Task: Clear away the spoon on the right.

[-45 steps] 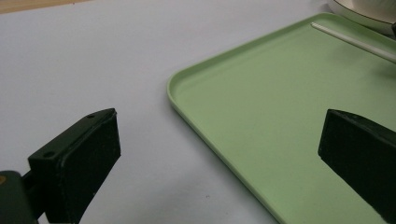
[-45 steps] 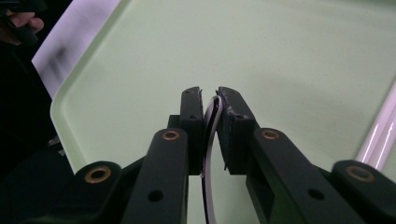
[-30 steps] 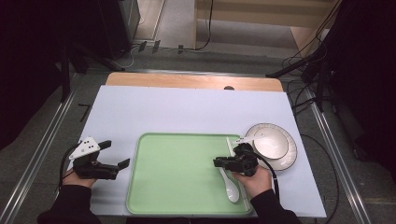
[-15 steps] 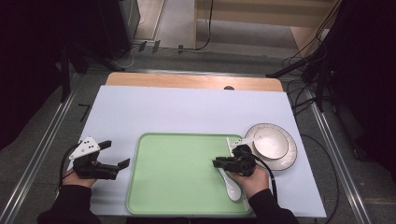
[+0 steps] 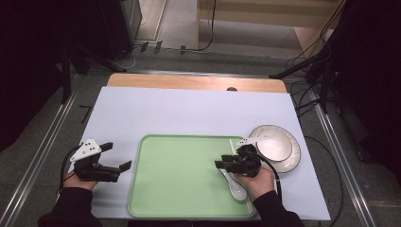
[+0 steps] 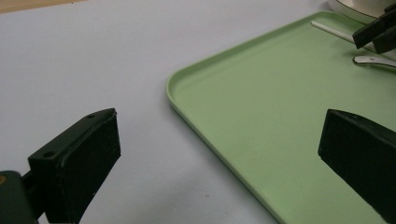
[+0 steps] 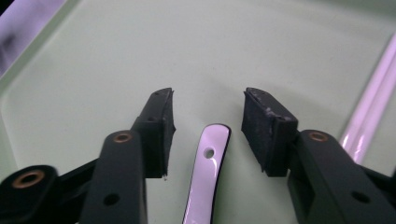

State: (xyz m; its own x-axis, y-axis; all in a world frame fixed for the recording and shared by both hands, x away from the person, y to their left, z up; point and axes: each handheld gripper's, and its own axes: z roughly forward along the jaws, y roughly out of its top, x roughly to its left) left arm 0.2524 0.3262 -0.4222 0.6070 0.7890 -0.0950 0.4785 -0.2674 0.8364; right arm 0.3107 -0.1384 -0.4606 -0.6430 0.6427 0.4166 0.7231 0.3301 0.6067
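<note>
A white spoon (image 5: 235, 188) lies flat on the green tray (image 5: 179, 184), near its right side. My right gripper (image 5: 222, 163) hovers low over the spoon's handle (image 7: 208, 177). Its jaws have just been opening and now stand open, the handle lying between the pads without touching them (image 7: 208, 116). My left gripper (image 5: 117, 156) rests open on the white table just left of the tray, nothing between its jaws (image 6: 219, 149). In the left gripper view the spoon (image 6: 373, 60) and the right gripper's black jaws (image 6: 376, 32) sit at the tray's far side.
A white plate with a bowl on it (image 5: 276, 146) stands right of the tray, close behind my right hand. A thin white stick (image 7: 369, 116) lies along the tray's right edge. A white sheet (image 5: 189, 113) covers the table.
The right gripper's jaws have spread apart and come off the spoon's handle; the spoon stays flat on the tray. Neither hand has shifted.
</note>
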